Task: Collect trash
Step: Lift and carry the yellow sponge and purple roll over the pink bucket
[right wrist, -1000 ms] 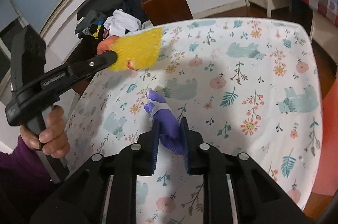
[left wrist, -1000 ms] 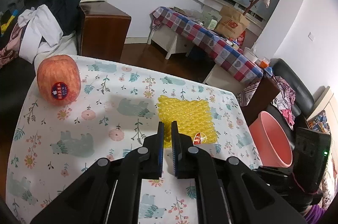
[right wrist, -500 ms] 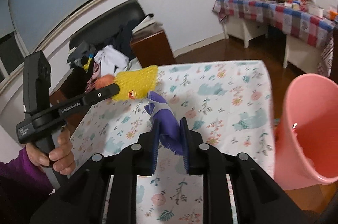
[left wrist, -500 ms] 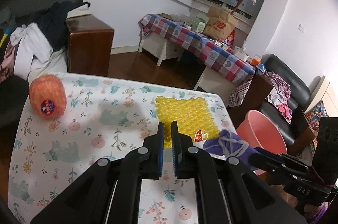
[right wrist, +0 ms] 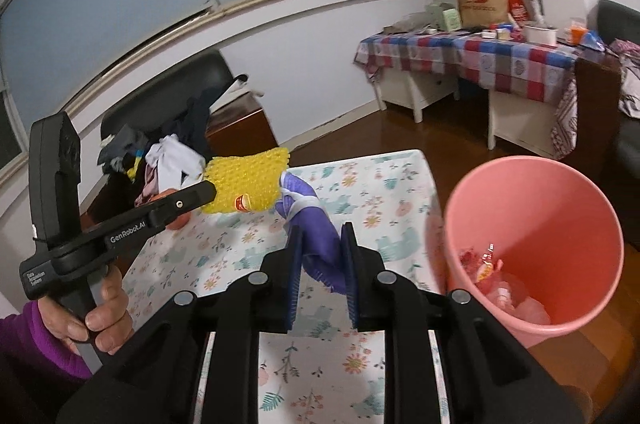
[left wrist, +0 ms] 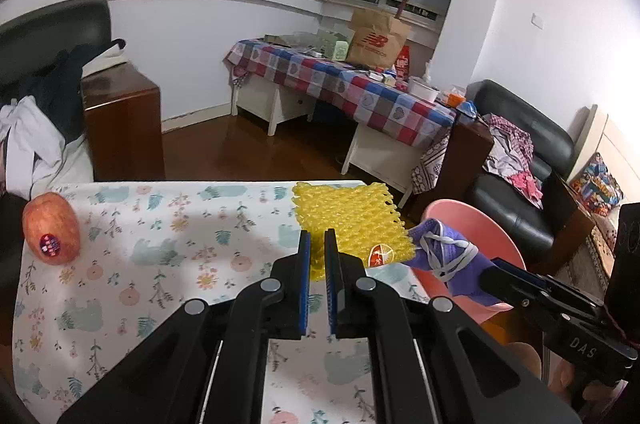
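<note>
The left hand-held gripper [left wrist: 316, 244] pinches a yellow foam fruit net [left wrist: 350, 220] above the far corner of the floral table [left wrist: 160, 264]. The right hand-held gripper [right wrist: 320, 244] clamps a crumpled purple glove [right wrist: 312, 220] tied with a white band, beside the net and just short of the pink bin [right wrist: 532, 208]. The bin stands on the wooden floor, off the table's right edge, holding red-and-white wrappers and pale crumpled scraps [right wrist: 496, 280] at its bottom. An apple [left wrist: 50, 227] with a sticker rests at the table's far left edge.
</note>
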### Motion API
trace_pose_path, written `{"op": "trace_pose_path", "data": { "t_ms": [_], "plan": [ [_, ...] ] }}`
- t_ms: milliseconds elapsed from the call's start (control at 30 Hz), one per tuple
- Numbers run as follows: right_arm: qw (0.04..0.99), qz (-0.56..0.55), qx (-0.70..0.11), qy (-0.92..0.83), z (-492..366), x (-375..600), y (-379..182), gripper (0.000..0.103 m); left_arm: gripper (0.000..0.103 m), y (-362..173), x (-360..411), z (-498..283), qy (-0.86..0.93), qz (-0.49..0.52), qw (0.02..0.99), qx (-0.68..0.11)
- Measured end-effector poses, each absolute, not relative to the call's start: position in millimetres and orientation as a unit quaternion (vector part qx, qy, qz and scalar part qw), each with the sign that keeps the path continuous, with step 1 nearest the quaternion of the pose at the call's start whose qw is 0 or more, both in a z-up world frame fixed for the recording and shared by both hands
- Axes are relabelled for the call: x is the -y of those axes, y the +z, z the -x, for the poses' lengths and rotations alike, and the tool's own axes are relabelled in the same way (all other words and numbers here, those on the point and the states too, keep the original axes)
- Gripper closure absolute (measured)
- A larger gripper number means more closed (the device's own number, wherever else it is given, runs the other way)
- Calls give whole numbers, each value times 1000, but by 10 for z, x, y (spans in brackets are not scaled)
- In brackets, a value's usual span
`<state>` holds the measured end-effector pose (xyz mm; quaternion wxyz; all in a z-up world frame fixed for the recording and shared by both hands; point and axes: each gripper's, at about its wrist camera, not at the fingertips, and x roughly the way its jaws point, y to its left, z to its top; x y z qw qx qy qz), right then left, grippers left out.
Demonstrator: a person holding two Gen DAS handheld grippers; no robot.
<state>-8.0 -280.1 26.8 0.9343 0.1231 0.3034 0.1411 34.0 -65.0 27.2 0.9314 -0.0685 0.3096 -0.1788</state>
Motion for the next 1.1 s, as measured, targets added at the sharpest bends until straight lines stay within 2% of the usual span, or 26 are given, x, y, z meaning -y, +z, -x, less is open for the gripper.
{"op": "trace_pose_path", "data": {
  "t_ms": [1100],
  "plan": [
    [953,-184,-241,30,435,3678,308,84,97,600,1803,-374,-226,-2,932,-284]
  ]
}}
